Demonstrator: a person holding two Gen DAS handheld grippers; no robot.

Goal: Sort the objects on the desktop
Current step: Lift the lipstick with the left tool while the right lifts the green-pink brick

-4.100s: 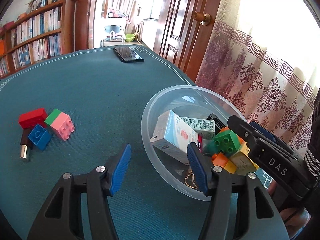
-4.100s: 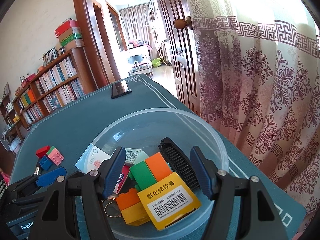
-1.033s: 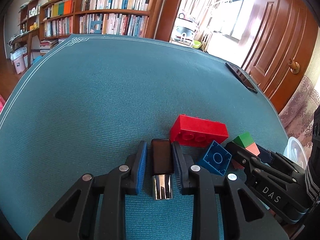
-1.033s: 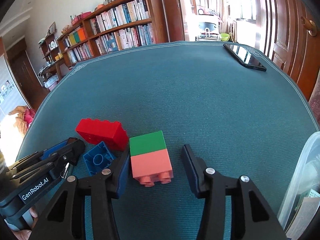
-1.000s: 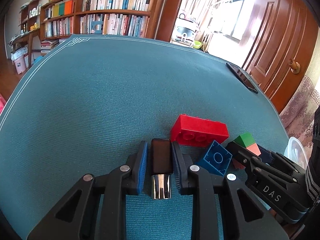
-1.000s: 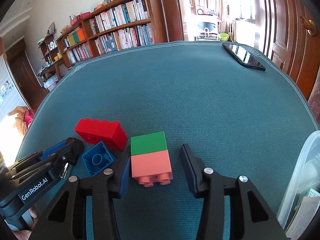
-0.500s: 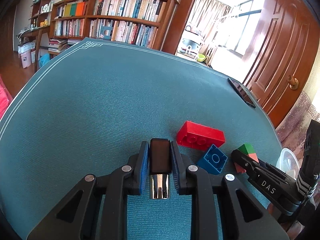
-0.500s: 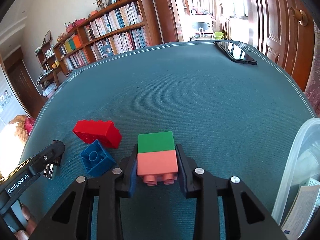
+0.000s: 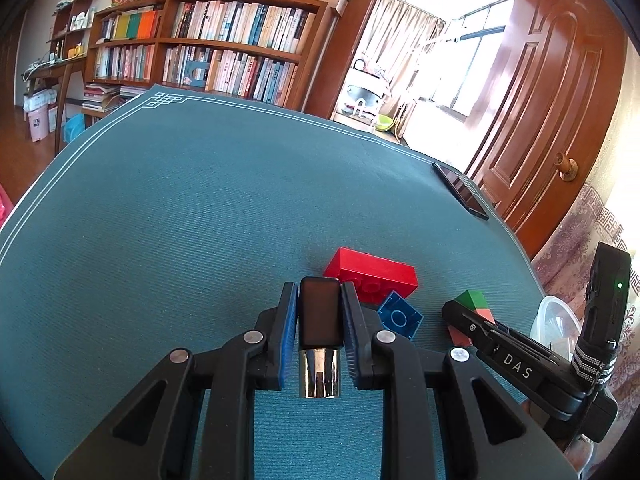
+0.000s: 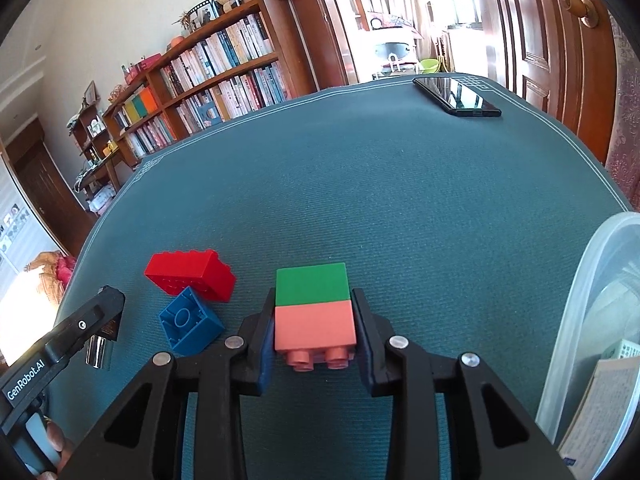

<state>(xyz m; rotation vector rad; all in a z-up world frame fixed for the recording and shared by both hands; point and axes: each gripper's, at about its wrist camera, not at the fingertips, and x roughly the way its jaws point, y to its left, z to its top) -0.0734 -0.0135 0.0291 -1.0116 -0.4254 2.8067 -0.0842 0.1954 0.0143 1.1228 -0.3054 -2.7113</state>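
— What do you have in hand?

— I hold two things. The green and pink block (image 10: 314, 312) is between the jaws of my right gripper (image 10: 314, 330), pressed from both sides, studs pointing toward the camera. The black and silver cylinder (image 9: 320, 334) is clamped in my left gripper (image 9: 319, 330), its metal end toward me. Both seem lifted a little above the tabletop (image 9: 180, 220), but I cannot tell this for sure.

— And the rest?

— The red brick (image 10: 190, 274) and the blue brick (image 10: 188, 326) lie touching each other on the cloth, between my two grippers. The clear bowl (image 10: 576, 320) is at the right edge, a phone (image 10: 456, 98) far behind.

— What worries you?

— I think the cylinder is smooth and could slide out if I tilt the left gripper. Also the bowl rim is near; the block may knock it when I swing across.
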